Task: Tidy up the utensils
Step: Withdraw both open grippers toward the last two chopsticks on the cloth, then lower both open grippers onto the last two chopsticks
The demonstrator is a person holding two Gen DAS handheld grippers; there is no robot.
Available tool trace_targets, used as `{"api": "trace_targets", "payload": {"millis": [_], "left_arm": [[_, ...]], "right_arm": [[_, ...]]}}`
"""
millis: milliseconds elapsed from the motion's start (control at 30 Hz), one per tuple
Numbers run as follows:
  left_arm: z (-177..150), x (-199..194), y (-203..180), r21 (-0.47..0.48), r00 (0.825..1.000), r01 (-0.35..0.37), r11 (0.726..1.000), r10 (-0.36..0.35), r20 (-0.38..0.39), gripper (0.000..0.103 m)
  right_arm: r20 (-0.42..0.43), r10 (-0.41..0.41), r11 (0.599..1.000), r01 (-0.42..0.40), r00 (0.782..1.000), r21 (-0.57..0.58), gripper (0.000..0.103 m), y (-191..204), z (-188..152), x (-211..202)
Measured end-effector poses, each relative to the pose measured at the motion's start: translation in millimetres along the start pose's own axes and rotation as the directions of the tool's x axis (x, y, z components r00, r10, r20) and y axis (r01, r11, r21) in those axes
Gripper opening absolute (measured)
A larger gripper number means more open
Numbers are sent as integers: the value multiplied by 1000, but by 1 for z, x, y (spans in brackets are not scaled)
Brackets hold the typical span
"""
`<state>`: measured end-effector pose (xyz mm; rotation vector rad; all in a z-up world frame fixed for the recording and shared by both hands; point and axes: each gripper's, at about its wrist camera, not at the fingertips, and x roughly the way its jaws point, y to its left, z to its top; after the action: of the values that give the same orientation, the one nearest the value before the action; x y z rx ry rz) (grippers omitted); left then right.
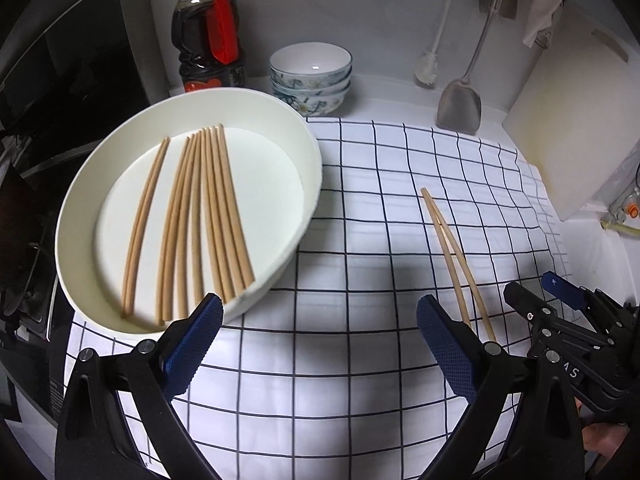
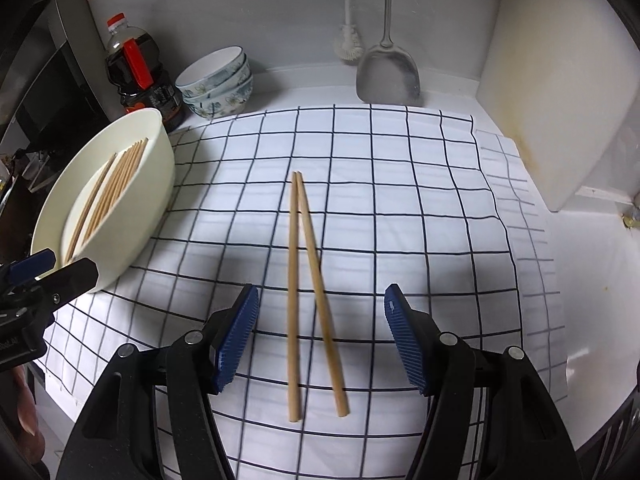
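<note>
A pair of wooden chopsticks (image 2: 295, 280) lies on the checked cloth (image 2: 400, 208), tips together at the far end. My right gripper (image 2: 322, 292) hovers over their near half, open. Both sticks lie between its blue pads (image 2: 236, 336), and neither pad touches them. In the left wrist view the same pair (image 1: 448, 240) lies to the right of my left gripper (image 1: 320, 302), which is open and holds nothing. Its left fingertip is at the near rim of a white oval dish (image 1: 288, 120) holding several chopsticks (image 1: 208, 216). The right gripper (image 1: 536, 288) shows at the right edge.
At the back stand stacked patterned bowls (image 1: 310, 76) and a dark sauce bottle (image 1: 208, 32). A metal spatula (image 1: 460, 108) and a white brush (image 1: 426, 68) hang on the wall. A white cutting board (image 1: 568, 120) leans at the right. A black stove (image 1: 60, 100) borders the left.
</note>
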<state>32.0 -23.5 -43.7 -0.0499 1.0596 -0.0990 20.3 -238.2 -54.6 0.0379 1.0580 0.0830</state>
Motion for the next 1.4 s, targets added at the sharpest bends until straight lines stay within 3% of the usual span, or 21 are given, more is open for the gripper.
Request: {"api": "trace_targets", "payload": {"millis": [667, 1300, 1400], "left_arm": [[-19, 28, -29, 9, 999, -7, 1000, 7, -45, 96], [-29, 48, -47, 19, 997, -6, 1000, 8, -82, 96], [-28, 52, -50, 9, 997, 2, 1000, -1, -80, 96]], "right_arm": [[-30, 0, 1000, -1, 1000, -24, 63, -22, -22, 25], [-28, -4, 986, -1, 1000, -169, 62, -21, -27, 63], [-20, 28, 985, -31, 999, -167, 54, -25, -26, 64]]}}
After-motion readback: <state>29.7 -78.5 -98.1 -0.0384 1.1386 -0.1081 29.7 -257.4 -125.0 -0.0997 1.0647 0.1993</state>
